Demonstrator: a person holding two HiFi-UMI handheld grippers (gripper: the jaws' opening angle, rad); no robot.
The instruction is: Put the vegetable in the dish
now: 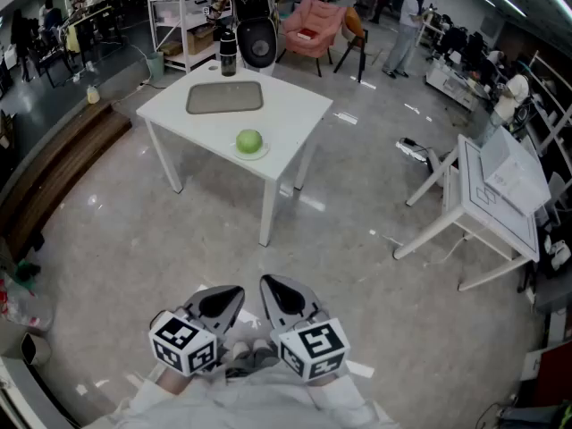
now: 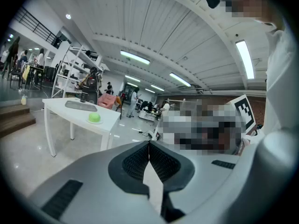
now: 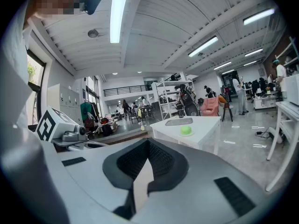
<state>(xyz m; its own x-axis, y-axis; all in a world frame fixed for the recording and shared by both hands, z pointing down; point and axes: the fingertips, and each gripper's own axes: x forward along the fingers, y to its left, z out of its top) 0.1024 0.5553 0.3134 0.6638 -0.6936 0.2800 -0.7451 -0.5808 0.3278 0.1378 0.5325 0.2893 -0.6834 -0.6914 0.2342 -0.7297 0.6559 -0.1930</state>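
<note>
- Both grippers sit closest, low in the head view, side by side against the person's body: left gripper (image 1: 221, 300), right gripper (image 1: 284, 297)
- left gripper (image 2: 149, 146): in its own view the jaws are pressed together, nothing between them
- right gripper (image 3: 148, 143): same, jaws fully closed and empty
- vegetable (image 1: 249, 139): round, green, near the front edge of the white table (image 1: 299, 105), well apart from both grippers
- also seen as a small green ball from the left gripper view (image 2: 95, 117) and the right gripper view (image 3: 186, 129)
- vegetable rests on a small plate (image 1: 253, 154), pale green, only its rim showing around it
- grey tray (image 1: 224, 97): flat, rectangular with rounded corners, further back on the same table, clear of the vegetable and the plate
- black bottle (image 1: 228, 54): upright at the table's far edge, just behind the tray
- glossy grey floor (image 1: 134, 239) lies between the grippers and the table
- pink armchair (image 1: 315, 27) and white shelving (image 1: 174, 12) stand behind the table
- second white table (image 1: 500, 195) stands off to the right
- person (image 1: 407, 25) standing in the far background
</note>
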